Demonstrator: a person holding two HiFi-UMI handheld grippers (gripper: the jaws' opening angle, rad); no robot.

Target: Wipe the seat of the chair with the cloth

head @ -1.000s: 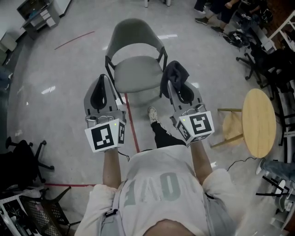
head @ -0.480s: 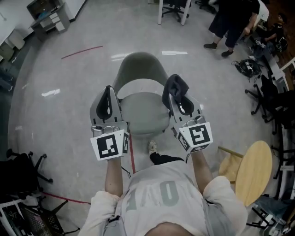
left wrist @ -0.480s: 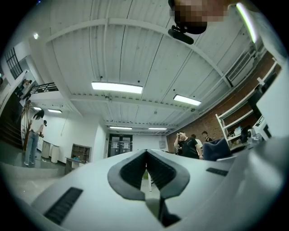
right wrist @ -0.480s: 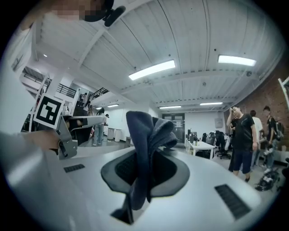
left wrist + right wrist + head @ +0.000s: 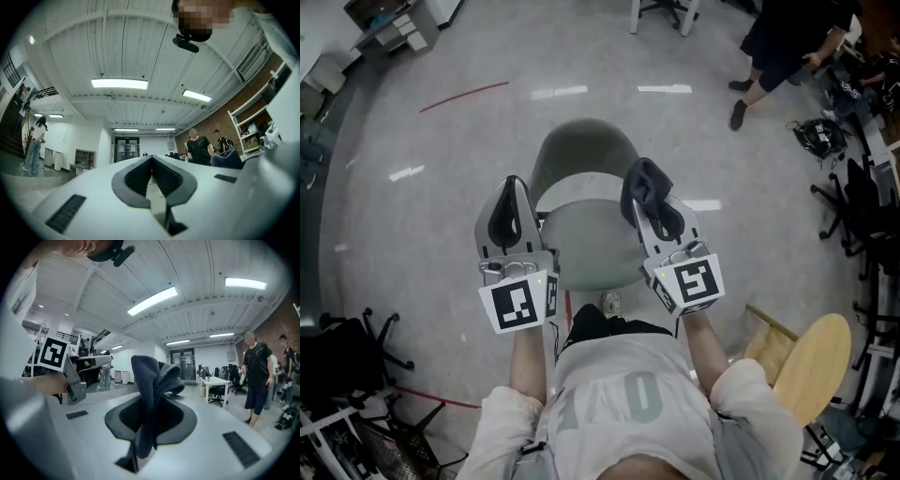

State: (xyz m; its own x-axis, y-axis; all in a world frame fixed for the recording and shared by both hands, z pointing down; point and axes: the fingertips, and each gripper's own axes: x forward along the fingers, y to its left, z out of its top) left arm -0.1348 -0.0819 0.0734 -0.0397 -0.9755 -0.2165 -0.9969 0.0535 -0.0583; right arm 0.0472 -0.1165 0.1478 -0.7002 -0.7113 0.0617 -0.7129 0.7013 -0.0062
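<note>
One soft crumpled cloth, right tongs

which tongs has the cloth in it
The right tongs: a dark cloth is clamped between the jaws and sticks out past them. The left tongs are shut on nothing.

Round wooden stool: right of the right gripper, behind its jaws.
Standing person in dark clothes: well ahead of it, to the right.
Black office chairs: well apart on its right.
Red floor line: ahead and left of the left gripper.
</note>
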